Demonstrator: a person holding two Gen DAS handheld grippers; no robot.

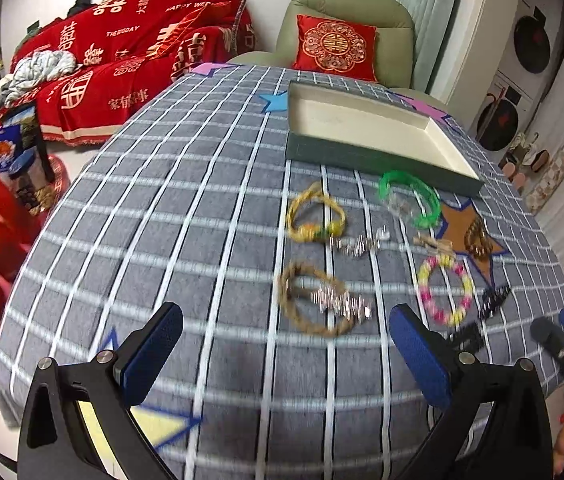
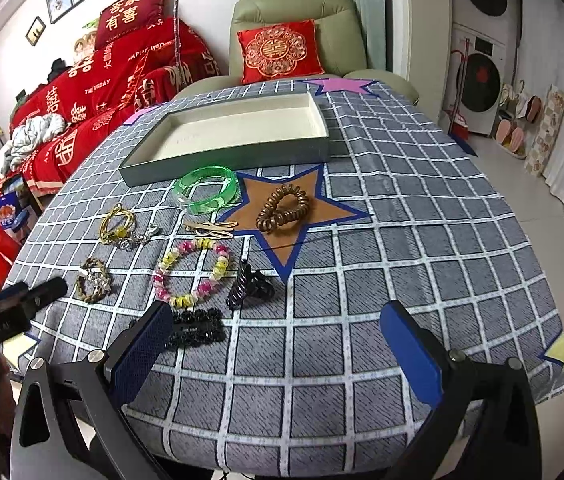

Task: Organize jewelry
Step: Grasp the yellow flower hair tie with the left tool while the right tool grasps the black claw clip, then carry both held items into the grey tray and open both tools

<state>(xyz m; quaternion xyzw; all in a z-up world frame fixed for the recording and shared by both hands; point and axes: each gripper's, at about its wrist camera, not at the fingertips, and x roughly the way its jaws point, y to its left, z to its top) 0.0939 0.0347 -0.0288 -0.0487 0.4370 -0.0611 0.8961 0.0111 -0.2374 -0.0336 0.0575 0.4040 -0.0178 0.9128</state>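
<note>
Jewelry lies on a grey checked tablecloth in front of a shallow empty tray (image 1: pixel 370 152) (image 2: pixel 225 160). There is a green bangle (image 1: pixel 410 200) (image 2: pixel 205 194), a yellow cord bracelet (image 1: pixel 316 220) (image 2: pixel 115 224), a brown braided bracelet with silver charms (image 1: pixel 318 304) (image 2: pixel 91 280), a pink-yellow bead bracelet (image 1: pixel 444 292) (image 2: pixel 191 272), a brown coil hair tie (image 2: pixel 282 208), a black claw clip (image 2: pixel 247 284) and a black beaded clip (image 2: pixel 197 326). My left gripper (image 1: pixel 286 350) is open and empty, just short of the braided bracelet. My right gripper (image 2: pixel 275 348) is open and empty, its left finger beside the beaded clip.
A green armchair with a red cushion (image 2: pixel 279 54) stands behind the table. A red-covered sofa (image 1: pixel 121 64) is at the left. Coloured paper stars (image 2: pixel 286 216) are stuck on the cloth. The table's front edge is near both grippers.
</note>
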